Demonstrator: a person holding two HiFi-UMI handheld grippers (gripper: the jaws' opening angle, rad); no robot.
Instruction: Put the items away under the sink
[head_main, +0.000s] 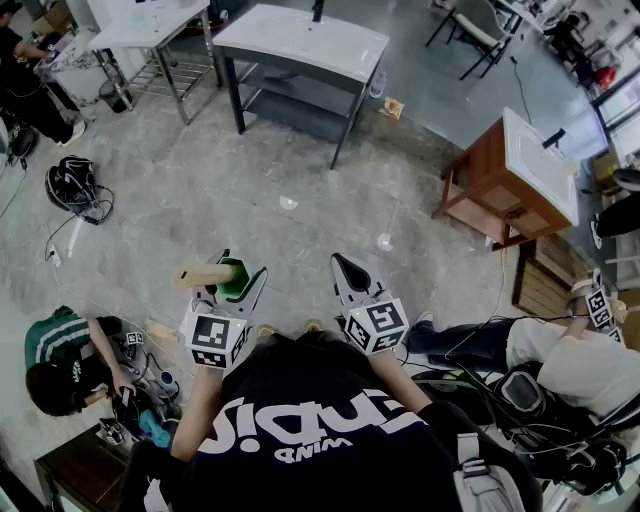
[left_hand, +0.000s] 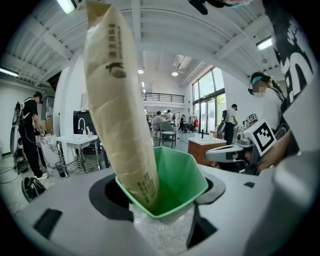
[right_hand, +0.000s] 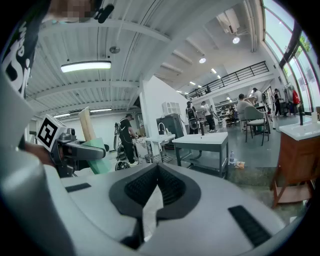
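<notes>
My left gripper (head_main: 238, 272) is shut on a green plastic cup (head_main: 234, 281) held at waist height. A long tan paper-wrapped pack (head_main: 204, 274) stands in the cup and leans out to the left. In the left gripper view the green cup (left_hand: 176, 184) sits between the jaws, the tan pack (left_hand: 119, 100) rises from it, and crinkled clear plastic shows under it. My right gripper (head_main: 346, 268) is beside it, shut and empty. In the right gripper view its dark pads (right_hand: 172, 187) meet with nothing between them.
A wooden sink cabinet with a white basin (head_main: 515, 178) stands on the floor at the right. A grey sink table (head_main: 300, 45) and a metal-frame table (head_main: 150, 35) are far ahead. A person crouches at the lower left (head_main: 60, 350), another sits at the right (head_main: 560, 355). A bag (head_main: 70, 185) lies on the floor at the left.
</notes>
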